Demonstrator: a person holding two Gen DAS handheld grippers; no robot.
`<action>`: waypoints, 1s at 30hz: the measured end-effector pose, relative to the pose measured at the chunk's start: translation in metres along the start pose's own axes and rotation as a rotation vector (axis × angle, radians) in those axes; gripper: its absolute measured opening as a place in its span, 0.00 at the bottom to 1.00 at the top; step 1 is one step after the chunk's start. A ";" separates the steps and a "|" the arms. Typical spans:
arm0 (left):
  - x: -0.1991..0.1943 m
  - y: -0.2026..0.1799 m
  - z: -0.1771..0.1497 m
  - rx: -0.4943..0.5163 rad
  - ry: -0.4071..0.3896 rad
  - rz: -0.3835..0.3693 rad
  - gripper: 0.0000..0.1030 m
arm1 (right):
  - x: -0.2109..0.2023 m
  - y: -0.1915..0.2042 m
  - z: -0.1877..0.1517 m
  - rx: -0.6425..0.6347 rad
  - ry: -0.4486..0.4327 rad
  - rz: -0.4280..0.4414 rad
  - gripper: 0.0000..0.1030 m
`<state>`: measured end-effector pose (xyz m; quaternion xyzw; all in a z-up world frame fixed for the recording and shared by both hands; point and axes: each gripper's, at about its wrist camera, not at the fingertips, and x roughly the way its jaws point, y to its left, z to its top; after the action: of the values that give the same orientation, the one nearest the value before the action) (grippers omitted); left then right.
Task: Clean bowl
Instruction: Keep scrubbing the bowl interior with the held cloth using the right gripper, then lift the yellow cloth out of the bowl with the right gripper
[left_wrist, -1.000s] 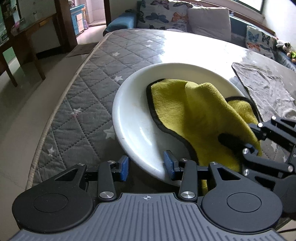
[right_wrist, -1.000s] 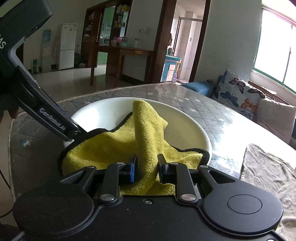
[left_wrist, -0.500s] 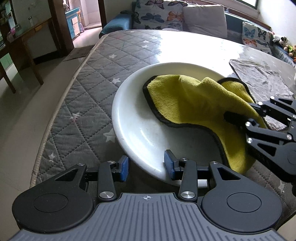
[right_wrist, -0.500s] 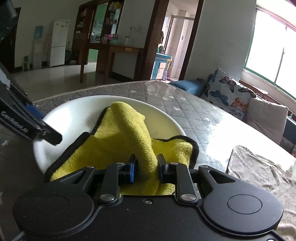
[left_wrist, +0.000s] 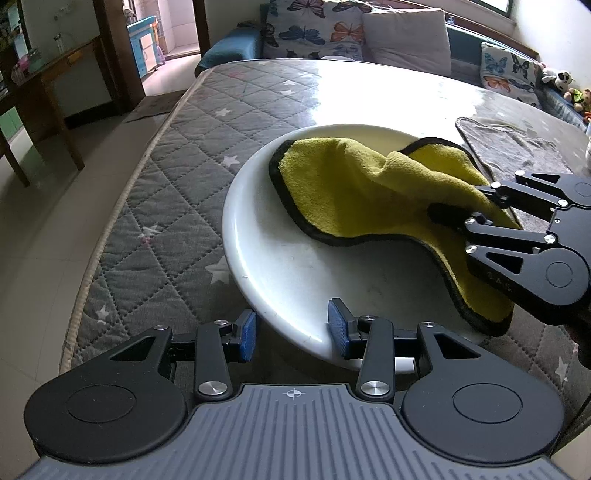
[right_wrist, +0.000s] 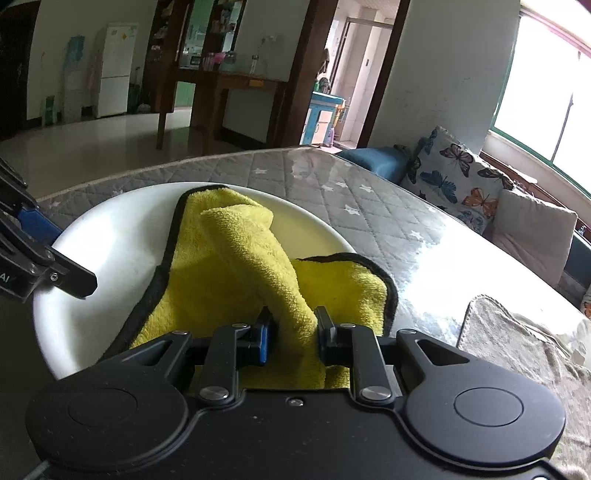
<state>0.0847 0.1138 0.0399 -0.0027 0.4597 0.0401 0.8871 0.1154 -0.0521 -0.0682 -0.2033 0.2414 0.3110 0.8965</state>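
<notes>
Now right gripper (right_wrist: 291, 334) jaws pinch yellow cloth (left_wrist: 354, 192) inside bowl (left_wrist: 280, 266); left gripper (left_wrist: 291, 334) jaws straddle its rim, open

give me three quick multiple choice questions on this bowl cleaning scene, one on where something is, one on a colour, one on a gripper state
1. Where does the grey cloth lie?
A. inside the bowl
B. on the table beyond the bowl
C. on the floor

2. What colour is the cloth in the white bowl?
A. yellow with a black edge
B. plain red
C. blue with white stripes

3. How does the right gripper stand?
A. open, holding nothing
B. shut on the bowl's rim
C. shut on the yellow cloth

Answers:
1 B: it lies flat on the table, apart from the bowl.
2 A: the yellow cloth has a black border.
3 C: a fold of the cloth is pinched between its fingers, while the left gripper is open around the bowl's near rim.
</notes>
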 end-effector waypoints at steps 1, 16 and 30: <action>0.000 0.000 0.000 0.000 0.000 0.000 0.42 | 0.001 0.000 0.000 0.001 0.002 0.004 0.23; 0.005 0.002 0.005 0.013 -0.001 0.021 0.40 | -0.016 0.008 0.004 0.028 -0.057 0.062 0.18; 0.003 0.007 0.005 0.004 -0.015 0.034 0.39 | -0.050 -0.003 0.018 0.015 -0.174 -0.056 0.17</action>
<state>0.0900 0.1210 0.0404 0.0070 0.4531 0.0545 0.8897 0.0882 -0.0679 -0.0251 -0.1753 0.1589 0.3003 0.9240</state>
